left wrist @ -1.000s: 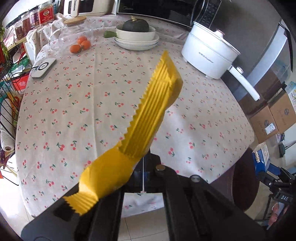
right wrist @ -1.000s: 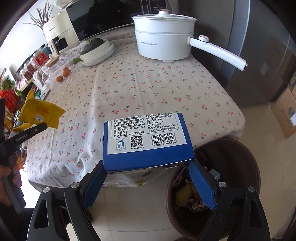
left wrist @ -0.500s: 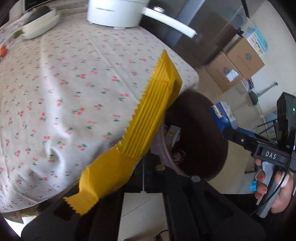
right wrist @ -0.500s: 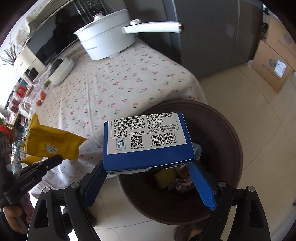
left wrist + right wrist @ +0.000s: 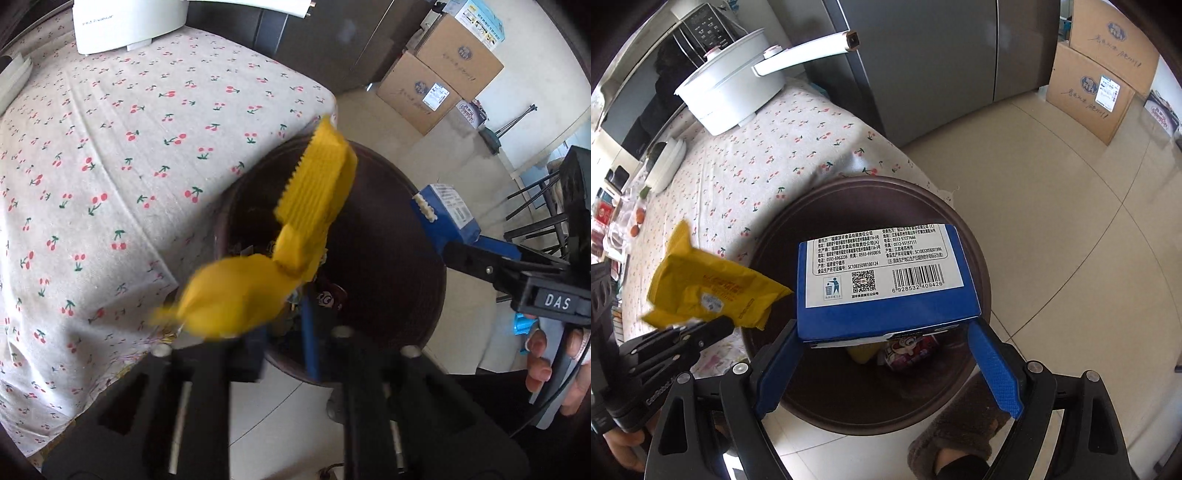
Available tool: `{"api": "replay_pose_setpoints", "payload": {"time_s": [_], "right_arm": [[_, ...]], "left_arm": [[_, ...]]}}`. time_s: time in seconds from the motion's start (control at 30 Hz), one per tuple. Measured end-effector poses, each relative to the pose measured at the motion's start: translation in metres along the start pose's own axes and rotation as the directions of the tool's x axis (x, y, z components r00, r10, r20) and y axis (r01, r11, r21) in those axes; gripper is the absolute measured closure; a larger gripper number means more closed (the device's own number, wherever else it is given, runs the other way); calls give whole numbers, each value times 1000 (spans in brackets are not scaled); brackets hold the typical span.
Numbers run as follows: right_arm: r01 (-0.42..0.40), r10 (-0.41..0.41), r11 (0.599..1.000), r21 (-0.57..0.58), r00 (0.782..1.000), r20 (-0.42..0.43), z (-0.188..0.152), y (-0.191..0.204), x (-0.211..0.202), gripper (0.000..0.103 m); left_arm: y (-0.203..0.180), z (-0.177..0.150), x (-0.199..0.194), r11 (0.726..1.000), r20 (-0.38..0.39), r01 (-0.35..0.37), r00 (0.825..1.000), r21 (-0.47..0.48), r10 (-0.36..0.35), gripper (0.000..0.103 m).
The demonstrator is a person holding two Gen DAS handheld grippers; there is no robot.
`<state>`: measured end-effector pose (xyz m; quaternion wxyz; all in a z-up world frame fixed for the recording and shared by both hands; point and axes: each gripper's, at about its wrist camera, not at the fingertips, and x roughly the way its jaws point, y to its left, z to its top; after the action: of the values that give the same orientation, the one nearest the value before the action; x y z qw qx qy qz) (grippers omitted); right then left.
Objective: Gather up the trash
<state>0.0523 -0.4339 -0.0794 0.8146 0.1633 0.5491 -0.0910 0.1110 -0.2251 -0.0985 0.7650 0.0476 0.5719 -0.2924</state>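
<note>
One brown bin [image 5: 975,258] holding wrappers, your left claw [image 5: 284,332] opening under one yellow packet [image 5: 295,243], your right claw [image 5: 886,354] clamped on one blue box [image 5: 886,280].

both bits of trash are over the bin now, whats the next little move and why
Probably open the right gripper and let the blue box fall. The box sits between its fingers directly above the brown bin, which already holds wrappers. The left gripper is opening, and its yellow wrapper looks blurred, seemingly dropping toward the bin, so that side likely needs nothing more.
</note>
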Motion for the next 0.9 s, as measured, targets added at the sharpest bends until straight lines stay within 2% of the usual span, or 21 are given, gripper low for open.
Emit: {"api": "replay_pose_setpoints", "payload": {"time_s": [0.07,0.17,0.47,0.53,0.67,0.9], "right_arm": [[0,0,1000,-3,1000,-1,1,1,0,13],[-2,2,1000,-9,1000,0,2,3,1,13],[-32,32,999,-19,999,16,6,18,3,12],[-10,11,999,-32,1000,24,7,23,3,5],[17,-15,998,-57,999,35,4,32,0,0],[45,-35,991,-125,996,76,-13,56,-17,0]], "left_arm": [[7,0,-4,998,21,-52,998,-28,52,20],[16,-1,-9,998,17,-37,999,-55,38,20],[29,-20,-28,993,40,-97,994,-63,99,18],[33,-24,-33,990,50,-120,991,-73,124,14],[38,-33,-46,977,73,-186,978,-101,194,8],[32,-54,-75,957,154,-257,948,-135,277,7]]}}
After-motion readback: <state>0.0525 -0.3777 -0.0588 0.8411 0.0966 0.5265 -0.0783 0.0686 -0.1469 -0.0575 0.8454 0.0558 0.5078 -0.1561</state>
